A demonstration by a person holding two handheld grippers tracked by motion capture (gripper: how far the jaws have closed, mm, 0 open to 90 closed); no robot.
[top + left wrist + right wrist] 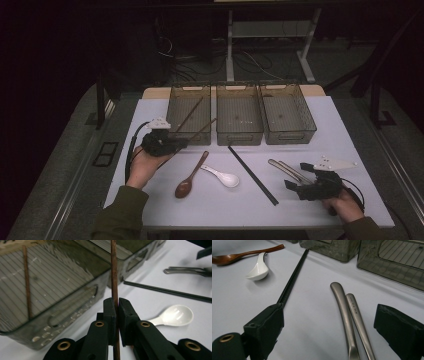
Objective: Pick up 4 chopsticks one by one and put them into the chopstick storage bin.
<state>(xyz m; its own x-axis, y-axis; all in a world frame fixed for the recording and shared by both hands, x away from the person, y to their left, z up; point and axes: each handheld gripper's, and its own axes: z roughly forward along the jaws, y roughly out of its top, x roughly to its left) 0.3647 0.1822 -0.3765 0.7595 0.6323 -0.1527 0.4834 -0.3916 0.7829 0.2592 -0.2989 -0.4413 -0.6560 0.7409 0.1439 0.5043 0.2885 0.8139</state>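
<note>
Room: the high view is staying very dim — the surroundings are sinking into near black.
Tabletop (300,200): the white sheet is catching the light there is, showing pale against the dark.
White spoon (175,316): its bowl is carrying small glare spots in the left gripper view.
Left bin (50,290): its clear wall is glinting and smearing.
Focus: the jaws nearest each gripper camera are blurring softly.
Shadows: faint — soft-edged under the white spoon in the right gripper view.
</note>
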